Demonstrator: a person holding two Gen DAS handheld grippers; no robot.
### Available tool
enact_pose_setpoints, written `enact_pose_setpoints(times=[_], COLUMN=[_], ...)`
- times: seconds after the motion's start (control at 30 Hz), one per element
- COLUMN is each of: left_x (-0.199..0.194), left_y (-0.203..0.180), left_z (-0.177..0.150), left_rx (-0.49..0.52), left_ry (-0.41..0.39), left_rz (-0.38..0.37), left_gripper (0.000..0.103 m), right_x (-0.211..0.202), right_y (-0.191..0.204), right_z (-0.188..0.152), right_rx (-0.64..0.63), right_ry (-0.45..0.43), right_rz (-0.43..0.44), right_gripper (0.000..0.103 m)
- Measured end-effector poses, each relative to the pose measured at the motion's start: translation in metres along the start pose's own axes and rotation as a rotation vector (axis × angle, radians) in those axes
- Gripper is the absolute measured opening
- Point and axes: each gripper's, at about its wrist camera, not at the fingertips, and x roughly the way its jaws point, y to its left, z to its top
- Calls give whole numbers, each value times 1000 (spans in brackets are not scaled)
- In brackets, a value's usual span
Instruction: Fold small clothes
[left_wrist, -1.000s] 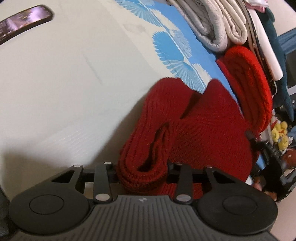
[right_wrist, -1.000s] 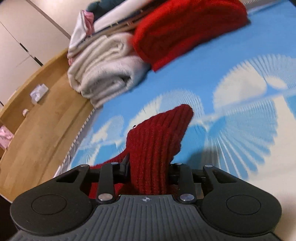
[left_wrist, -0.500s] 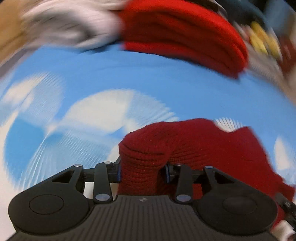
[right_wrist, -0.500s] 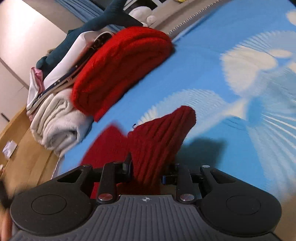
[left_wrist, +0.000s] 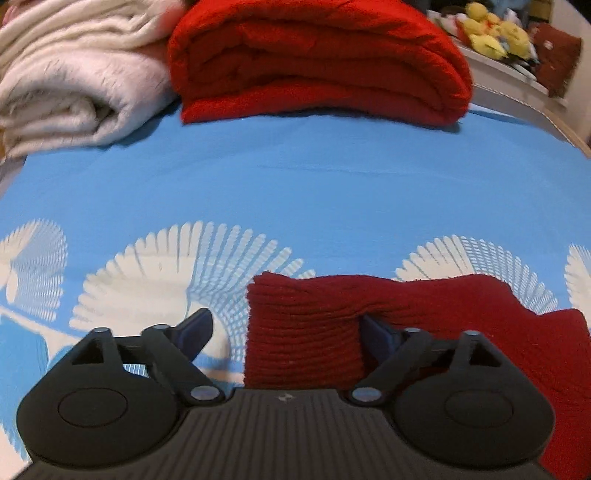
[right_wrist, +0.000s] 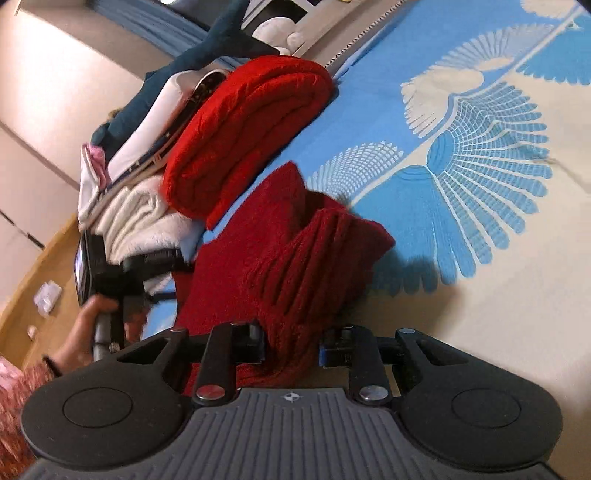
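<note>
Dark red knit garment (left_wrist: 332, 325) lies on the blue patterned bed (left_wrist: 295, 184), near side. Left gripper (left_wrist: 284, 332) jaws have just been opening, now wide around its fold; right gripper (right_wrist: 291, 347) closing, clamps its bunched edge.

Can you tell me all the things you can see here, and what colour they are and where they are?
dark red knitted garment: one, dark red, on the bedspread right in front of both grippers
folded red knit: one, bright red, at the far edge of the bedspread
cream blanket: one, off-white, folded, beside the folded red knit
bedspread: one, blue with white fan shapes, under everything
yellow plush toys: a few, yellow, on a ledge past the bed
stacked fabrics: several, white, pink and teal, behind the folded red knit
left gripper: one, black, jaws just opened wide around the garment's edge
right gripper: one, black, closing on a bunch of the garment
hand: one, holding the left gripper's handle
</note>
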Motion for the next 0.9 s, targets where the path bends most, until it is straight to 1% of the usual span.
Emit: enact_pose_setpoints(times=[0.07, 0.1, 0.13, 0.17, 0.2, 0.23, 0.27, 0.3, 0.33, 0.37, 0.4, 0.43, 0.47, 0.5, 0.57, 0.6, 0.63, 0.67, 0.7, 0.73, 0.77, 0.87, 0.9], left_x=[-2, -4, -8, -11, -17, -24, -32, -42, -53, -60, -66, -68, -67, -61, -34, -15, 8, 24, 34, 39, 42, 31, 21], left_y=[-1, 2, 8, 15, 25, 33, 39, 46, 52, 54, 55, 53, 47, 39, 21, 15, 13, 14, 17, 19, 20, 26, 30], left_z=[0, 0, 0, 0, -1, -2, -2, -4, -4, -3, 0, 3, 7, 11, 14, 12, 8, 4, 0, -2, -1, 8, 10], left_rx=[24, 25, 19, 9, -10, -21, -26, -33, -41, -46, -54, -58, -51, -21, 43, 71, 96, 91, 53, 20, 13, -9, -18], left_ry=[-11, -11, -9, -5, -6, -11, -25, -56, -92, -104, -111, -111, -104, -89, -38, -2, 46, 78, 90, 77, 77, 83, 68], left_rz=[-14, -30, -47, -58, -62, -61, -60, -47, -35, -39, -60, -66, -54, -23, 91, 146, 183, 196, 186, 169, 160, 132, 115], left_gripper=[91, 91, 92, 92, 93, 97, 100, 100, 100, 100, 100, 100, 101, 101, 101, 101, 103, 103, 103, 103, 103, 103, 103], right_x=[-1, 0, 1, -3, -11, -20, -28, -36, -43, -46, -45, -39, -31, -20, 6, 23, 39, 50, 54, 52, 49, 33, 29], right_y=[-2, -5, -7, -6, 1, 10, 19, 29, 40, 49, 60, 70, 78, 86, 95, 92, 85, 76, 66, 59, 54, 55, 61], right_z=[-4, -3, -1, 0, 1, 3, 3, 4, 6, 9, 13, 16, 18, 18, 16, 13, 10, 7, 6, 6, 9, 28, 34], right_rx=[-7, 4, 7, -20, -77, -150, -220, -292, -359, -406, -445, -480, -509, -545, -619, -653, -691, -721, -743, -739, -710, -607, -591], right_ry=[-2, 1, 3, -18, -69, -122, -169, -214, -243, -249, -226, -176, -130, -86, -11, 39, 103, 136, 136, 119, 119, 136, 122], right_rz=[-9, -9, -37, -90, -172, -227, -247, -266, -265, -239, -204, -167, -139, -128, -168, -223, -282, -303, -300, -260, -232, -169, -147], right_gripper=[24, 26, 37, 56, 64, 70, 68, 68, 68, 65, 62, 54, 49, 46, 31, 31, 30, 29, 28, 27, 27, 27, 27])
